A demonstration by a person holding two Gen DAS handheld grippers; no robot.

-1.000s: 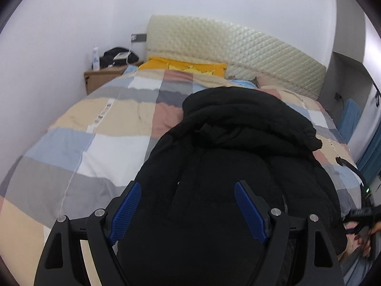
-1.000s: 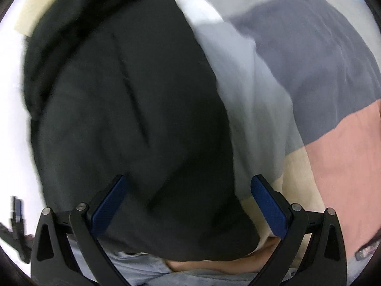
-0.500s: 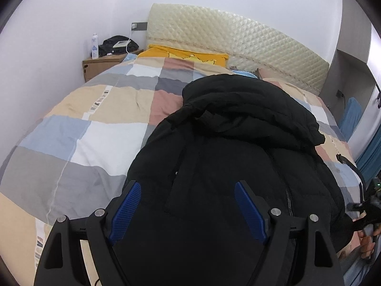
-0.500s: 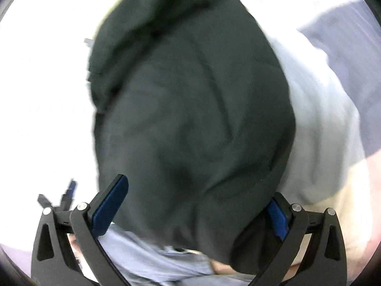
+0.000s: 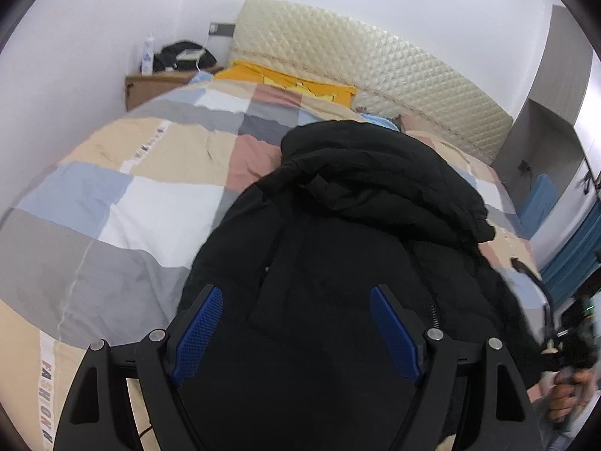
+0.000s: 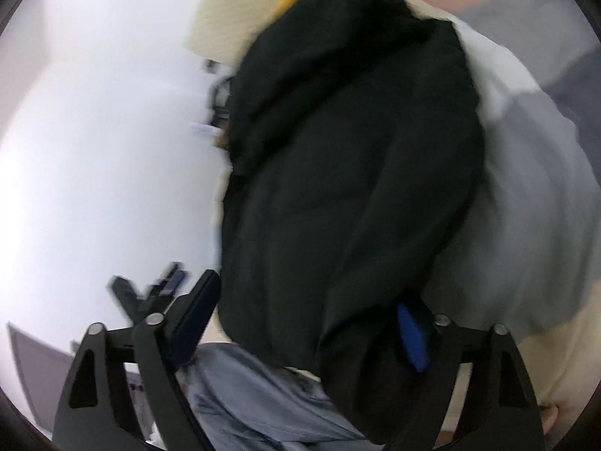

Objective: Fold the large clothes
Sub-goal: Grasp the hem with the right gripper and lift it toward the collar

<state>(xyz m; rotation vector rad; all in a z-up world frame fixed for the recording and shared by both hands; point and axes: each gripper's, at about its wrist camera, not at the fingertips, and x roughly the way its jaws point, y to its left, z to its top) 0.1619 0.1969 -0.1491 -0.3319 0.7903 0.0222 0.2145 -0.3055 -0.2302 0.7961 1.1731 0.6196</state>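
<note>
I've got the black jacket (image 5: 357,263) lying on the bed (image 5: 112,233), hood end toward 12 o'clock near the headboard (image 5: 375,71), hem end at 6 under both tools. Left gripper (image 5: 296,323) sits over the hem w/ jaws spread wide, nothing pinched. Right gripper (image 6: 304,323) is at the jacket's near right corner; jaws spread too, and fabric drapes over the blue pad at 4 o'clock, but I see no pinch. That view is blurred, so edges are approx.

My read: step in hand is grabbing the hem corners for a lengthwise fold. To do it well, I'd get each gripper square onto one corner, catch both layers of the thick padding, close fully before lifting, then carry both sides evenly toward 12 so the bulk doesn't bunch. Puffy fabric prob slips, so bite deep.

Containers: none in view. Nightstand (image 5: 157,82) at 11 o'clock carries a bottle (image 5: 147,54) and a dark bundle.
</note>
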